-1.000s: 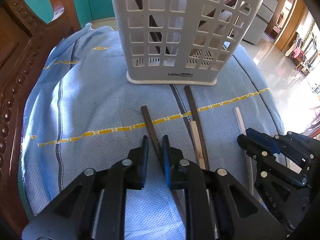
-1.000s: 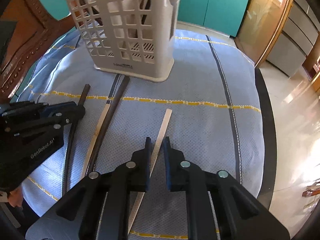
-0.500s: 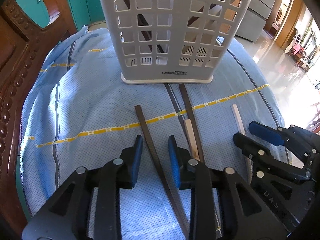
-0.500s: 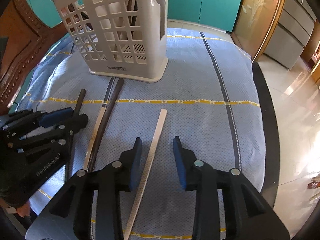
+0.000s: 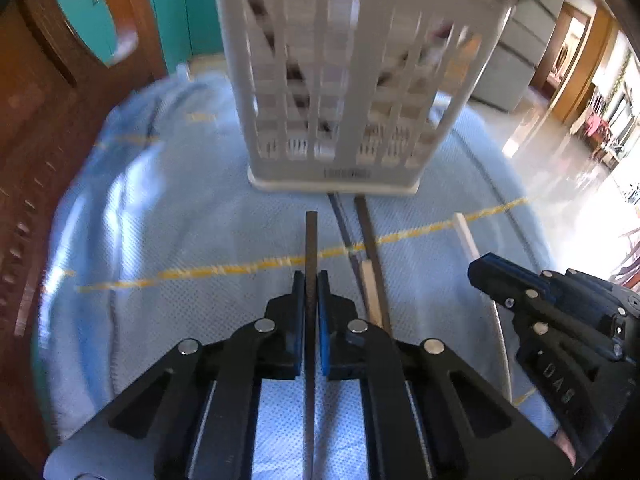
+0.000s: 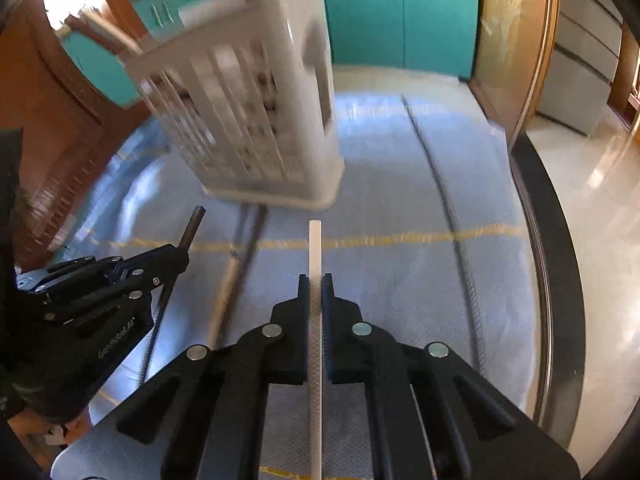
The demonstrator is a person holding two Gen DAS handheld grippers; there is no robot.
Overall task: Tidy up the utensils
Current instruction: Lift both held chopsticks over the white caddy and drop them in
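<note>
Half a second ago both pairs of jaws stood apart; now our left gripper (image 5: 311, 280) pinches the dark chopstick (image 5: 311, 240), and our right gripper (image 6: 315, 282) pinches the pale chopstick (image 6: 315, 248). The basket (image 5: 344, 80) stands ahead of both. We read "GenRobot.AI" on the left gripper's side.

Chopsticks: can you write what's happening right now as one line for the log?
left gripper: shut on dark chopstick | right gripper: shut on pale chopstick | basket: upright on cloth
</note>
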